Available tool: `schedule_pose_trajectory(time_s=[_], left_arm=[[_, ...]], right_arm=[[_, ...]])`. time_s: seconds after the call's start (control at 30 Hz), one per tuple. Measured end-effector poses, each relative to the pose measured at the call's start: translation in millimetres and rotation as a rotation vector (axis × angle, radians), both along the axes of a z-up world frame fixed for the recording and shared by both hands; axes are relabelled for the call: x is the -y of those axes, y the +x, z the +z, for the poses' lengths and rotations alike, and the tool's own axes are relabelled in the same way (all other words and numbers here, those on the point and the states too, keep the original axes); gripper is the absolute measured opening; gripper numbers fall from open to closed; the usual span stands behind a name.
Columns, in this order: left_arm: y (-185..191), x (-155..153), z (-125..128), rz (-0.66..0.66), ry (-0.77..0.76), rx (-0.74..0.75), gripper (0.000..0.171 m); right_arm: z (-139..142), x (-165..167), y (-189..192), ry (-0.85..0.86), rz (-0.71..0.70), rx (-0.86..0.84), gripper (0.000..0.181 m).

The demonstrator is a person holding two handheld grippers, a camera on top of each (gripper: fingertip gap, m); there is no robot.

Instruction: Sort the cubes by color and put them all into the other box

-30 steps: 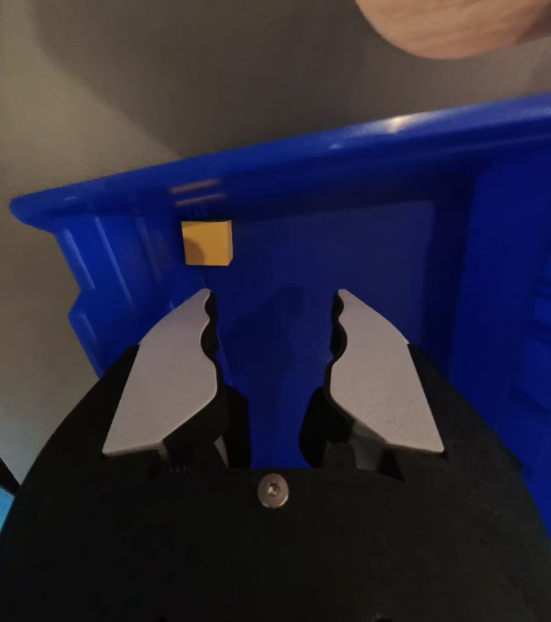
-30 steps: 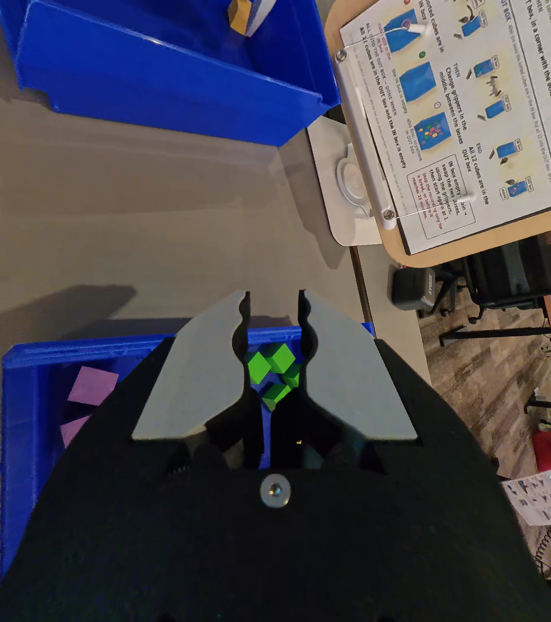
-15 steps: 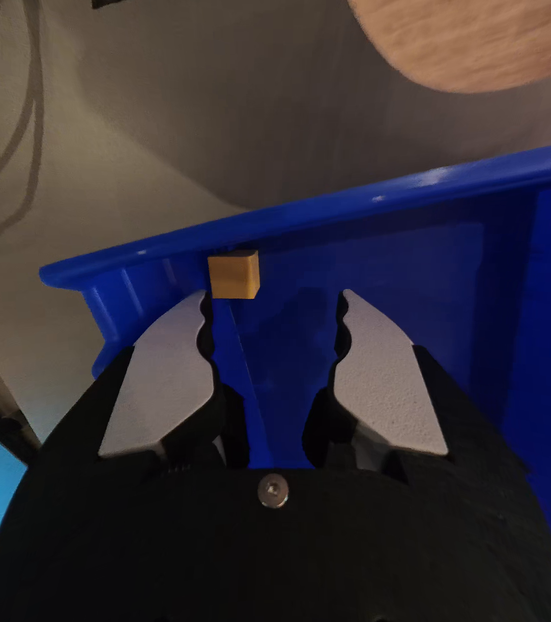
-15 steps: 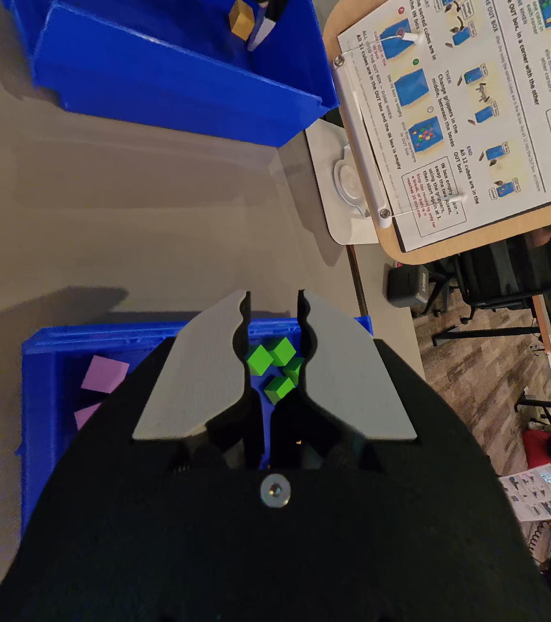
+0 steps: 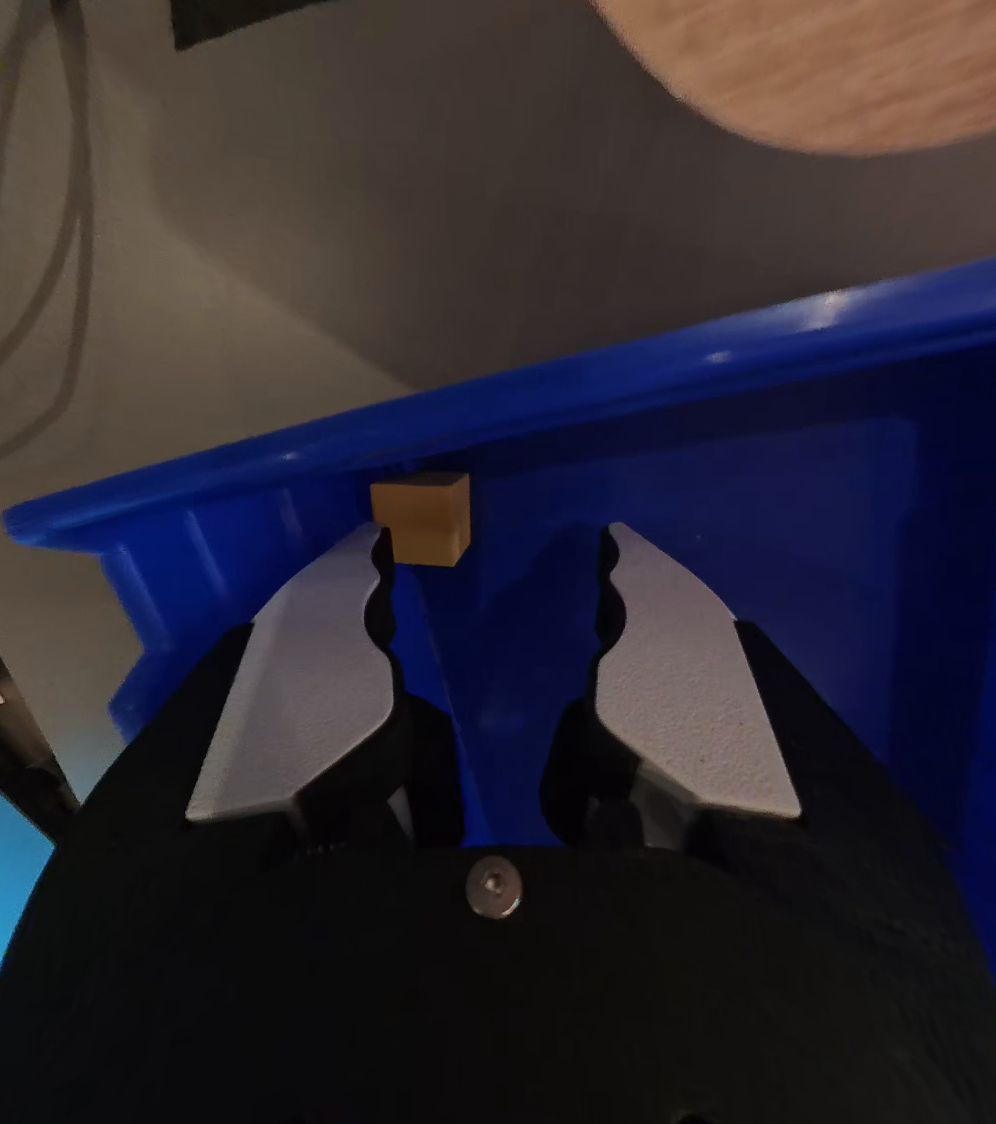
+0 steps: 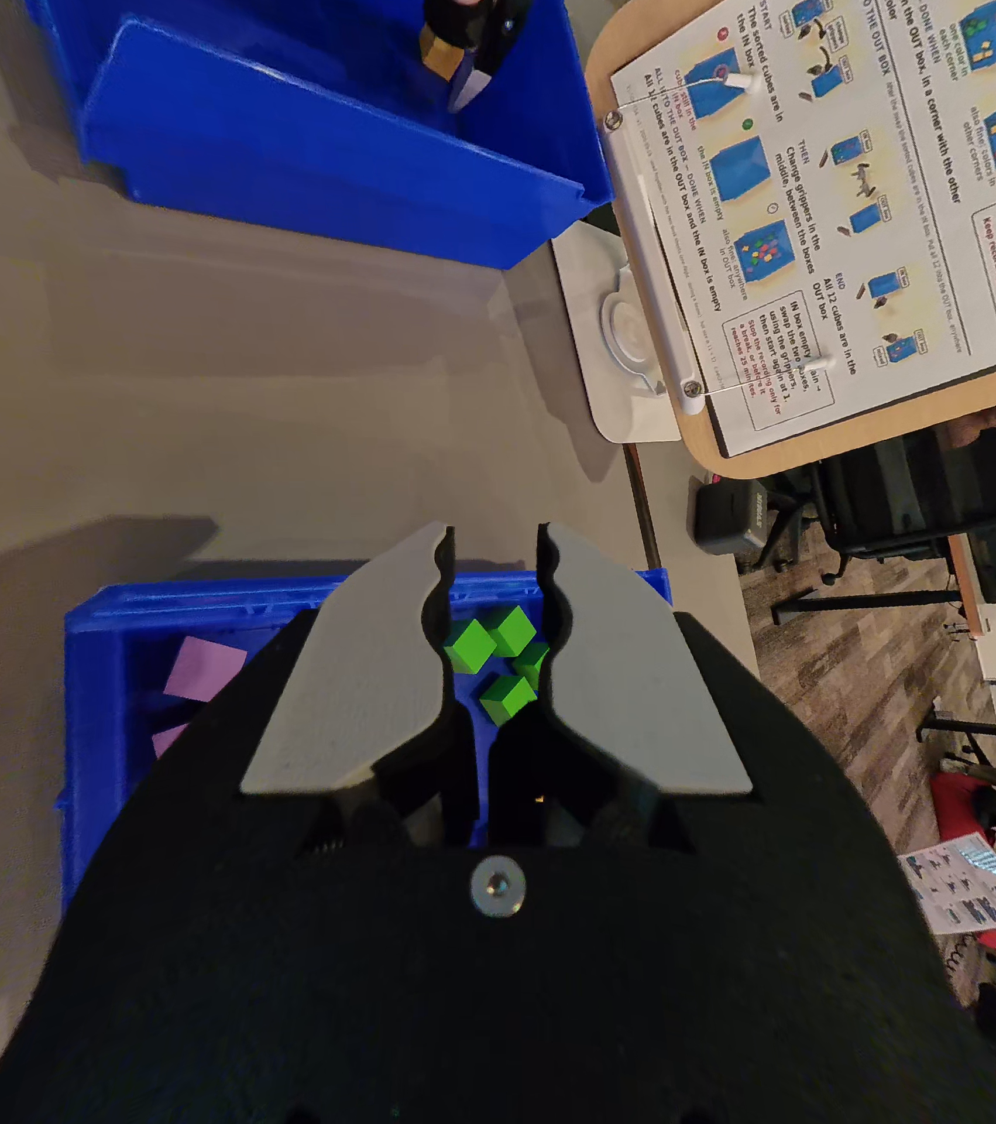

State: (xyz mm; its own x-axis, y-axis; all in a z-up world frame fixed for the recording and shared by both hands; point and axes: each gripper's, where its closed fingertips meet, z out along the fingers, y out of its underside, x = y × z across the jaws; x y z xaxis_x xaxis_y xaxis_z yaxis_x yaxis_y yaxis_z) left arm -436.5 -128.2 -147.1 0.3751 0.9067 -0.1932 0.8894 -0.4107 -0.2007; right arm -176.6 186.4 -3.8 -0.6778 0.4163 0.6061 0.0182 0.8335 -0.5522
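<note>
In the left wrist view my left gripper [image 5: 492, 535] is open inside a blue bin [image 5: 544, 401]. A yellow cube [image 5: 422, 523] lies against the bin's far wall, just past my left fingertip [image 5: 362, 547] and partly in the gap. In the right wrist view my right gripper [image 6: 495, 535] is open by a narrow gap and empty. It hovers above a near blue bin [image 6: 210, 599] that holds several green cubes [image 6: 471, 645] and two purple cubes [image 6: 204, 669]. The far blue bin [image 6: 301, 158] shows the left gripper [image 6: 471, 61] beside the yellow cube [image 6: 441, 58].
A printed instruction sheet [image 6: 848, 213] on a wooden board stands on a white base [image 6: 623, 340] right of the far bin. The grey table [image 6: 240, 395] lies between the bins. Chairs and floor lie past the table's right edge. Cables [image 5: 58, 213] run behind the far bin.
My left gripper has moved in toward the yellow cube, which now sits at its left fingertip. My right gripper has shifted slightly over the near bin with its gap unchanged.
</note>
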Motion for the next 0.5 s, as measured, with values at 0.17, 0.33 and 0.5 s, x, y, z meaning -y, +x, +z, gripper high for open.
schedule_pose_trajectory(time_s=[0.17,0.33,0.5], left_arm=[[7,-2,0,-0.018,-0.003,0.033,0.068],[21,-10,3,-0.041,0.053,0.08,0.063],[25,-16,10,-0.042,0.118,0.087,0.061]], right_arm=[[2,1,-1,0.001,0.005,-0.004,0.025],[7,5,-4,-0.003,0.011,-0.016,0.025],[8,11,-5,0.005,0.015,-0.019,0.025]])
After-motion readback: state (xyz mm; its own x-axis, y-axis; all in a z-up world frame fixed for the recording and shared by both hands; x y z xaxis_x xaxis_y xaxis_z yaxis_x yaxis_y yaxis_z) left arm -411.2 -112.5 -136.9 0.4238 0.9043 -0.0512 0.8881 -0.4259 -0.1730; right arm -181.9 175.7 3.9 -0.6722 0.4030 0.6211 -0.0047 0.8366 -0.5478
